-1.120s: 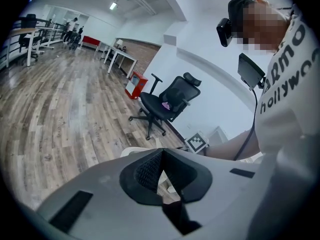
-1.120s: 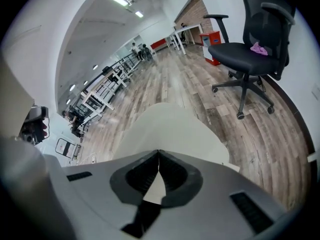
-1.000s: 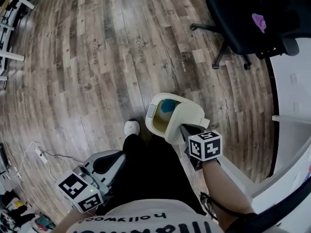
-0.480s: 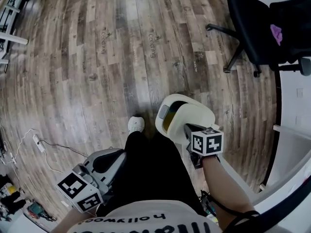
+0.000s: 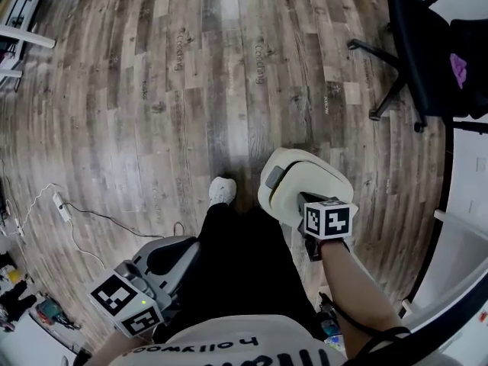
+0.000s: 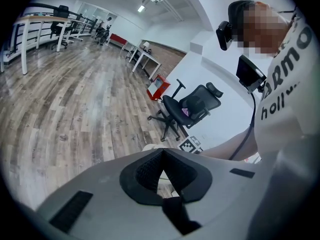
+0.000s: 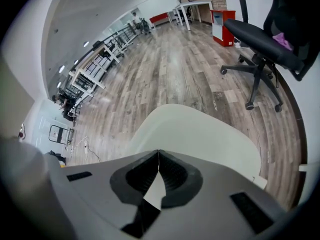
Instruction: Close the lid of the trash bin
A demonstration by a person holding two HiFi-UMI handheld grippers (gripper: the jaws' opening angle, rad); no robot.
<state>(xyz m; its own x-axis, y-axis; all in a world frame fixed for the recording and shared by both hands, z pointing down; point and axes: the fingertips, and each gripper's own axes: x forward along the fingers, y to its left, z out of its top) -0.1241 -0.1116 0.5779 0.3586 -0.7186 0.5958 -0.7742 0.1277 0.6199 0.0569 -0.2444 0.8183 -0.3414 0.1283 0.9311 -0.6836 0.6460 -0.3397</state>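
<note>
Reaching down, right gripper (image 5: 296,203) at trash bin lid (image 5: 309,175), fingers (image 7: 136,174) closed, empty, left gripper (image 5: 169,256) held low, likewise closed

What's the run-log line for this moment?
trash bin lid: almost down | right hand-held gripper: shut, against it | left hand-held gripper: shut, empty, idle at side

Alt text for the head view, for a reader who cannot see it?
Seen from above, a cream trash bin stands on wood flooring with its lid lowered, the right gripper at its near edge. The left gripper hangs low beside the person's leg.
</note>
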